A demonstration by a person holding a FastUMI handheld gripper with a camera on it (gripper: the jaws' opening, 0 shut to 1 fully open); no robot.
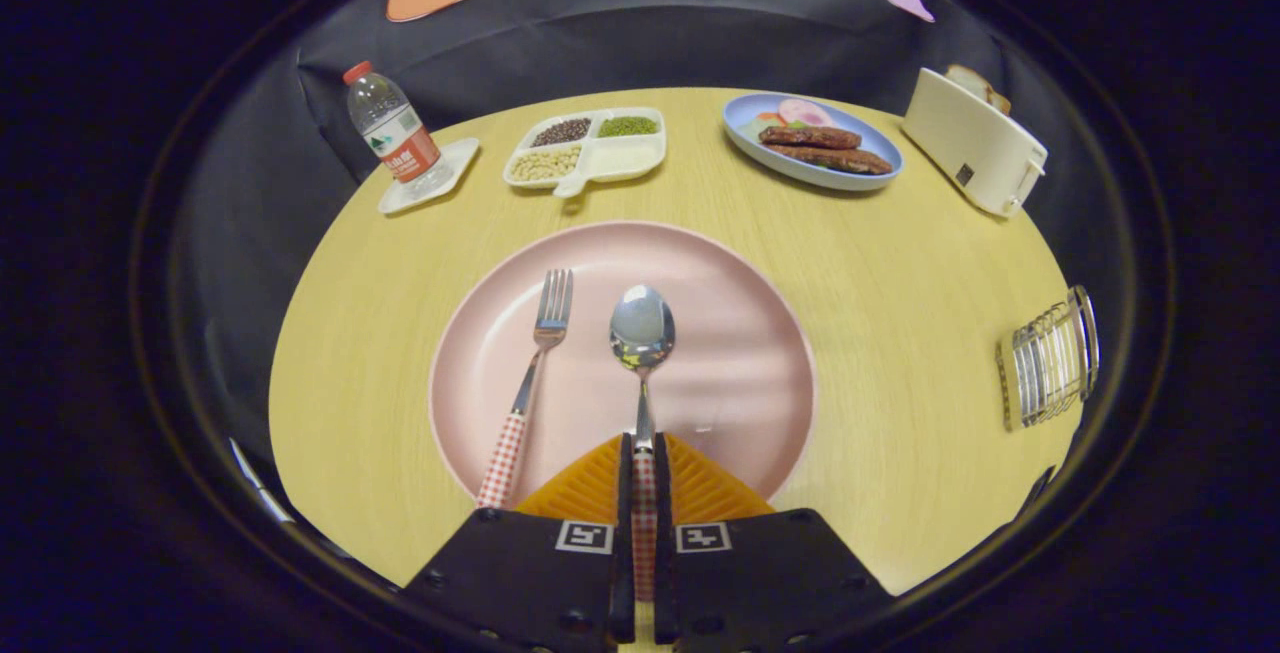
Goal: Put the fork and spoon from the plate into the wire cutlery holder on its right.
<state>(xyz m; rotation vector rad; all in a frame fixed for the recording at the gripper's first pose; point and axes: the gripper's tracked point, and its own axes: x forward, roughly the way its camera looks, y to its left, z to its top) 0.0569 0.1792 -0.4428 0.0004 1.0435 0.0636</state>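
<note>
Spoon [642,333]: its checked handle runs between my 2 fingers; the bowl lies just ahead of them on the pink plate [740,353].
Gripper [643,453]: I have the fingers closed to a narrow slot, both pressing the spoon handle from either side.
Fork [535,373]: just left of my fingers on the same plate, tines pointing away from me, roughly parallel to the spoon and apart from it.
Wire cutlery holder [1050,361]: well off to the right of my fingers, on the wooden table [900,263], clear of the plate.
Divided tray [590,148]: beyond the plate, holding beans and seeds.
Water bottle [392,128]: beyond and left, standing on a white coaster [440,173].
Blue plate [815,143]: beyond and right, with food on it.
Toaster [975,143]: farthest right, past the blue plate.
</note>
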